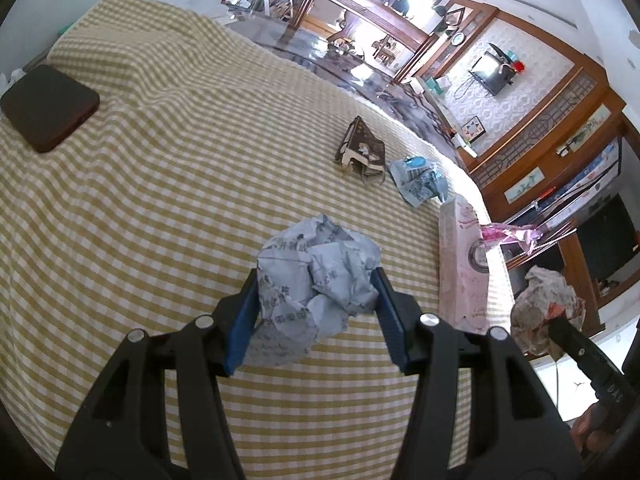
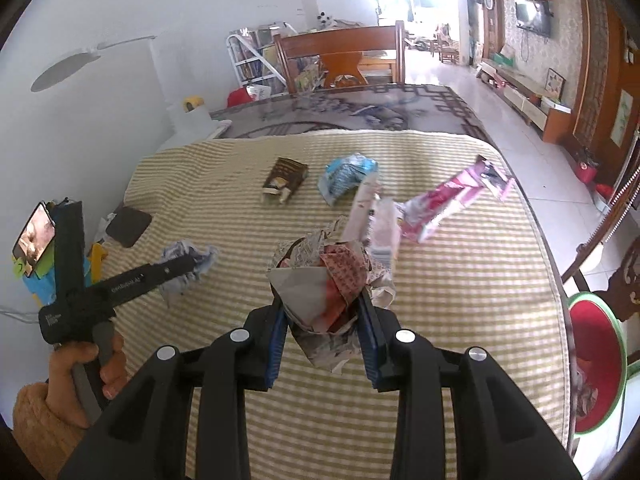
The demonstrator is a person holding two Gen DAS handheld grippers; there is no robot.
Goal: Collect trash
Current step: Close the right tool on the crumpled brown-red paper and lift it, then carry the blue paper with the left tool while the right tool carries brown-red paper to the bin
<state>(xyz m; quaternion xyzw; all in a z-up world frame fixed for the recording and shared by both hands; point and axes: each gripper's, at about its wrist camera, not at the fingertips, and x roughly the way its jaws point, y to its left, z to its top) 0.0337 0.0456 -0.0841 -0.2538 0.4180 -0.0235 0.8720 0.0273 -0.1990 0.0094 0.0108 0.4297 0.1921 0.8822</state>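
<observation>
My left gripper point(image 1: 316, 280) is shut on a crumpled grey printed paper ball point(image 1: 316, 272), held just above the yellow checked cloth point(image 1: 160, 200). My right gripper point(image 2: 322, 300) is shut on a crumpled red and white paper wad point(image 2: 324, 280); the same wad point(image 1: 544, 308) shows at the right edge of the left wrist view. On the cloth farther off lie a brown carton point(image 2: 285, 180), a blue wrapper point(image 2: 346, 176), a pale pink box point(image 2: 372, 216) and a bright pink wrapper point(image 2: 452, 200). The left gripper point(image 2: 188, 264) with its grey ball is seen at the left in the right wrist view.
A red bin with a green rim point(image 2: 596, 364) stands on the floor off the table's right edge, with paper inside. A dark flat case point(image 1: 48, 108) lies at the cloth's far left. A wooden chair point(image 2: 340, 56) stands behind the table. A hand point(image 2: 92, 364) grips the left tool.
</observation>
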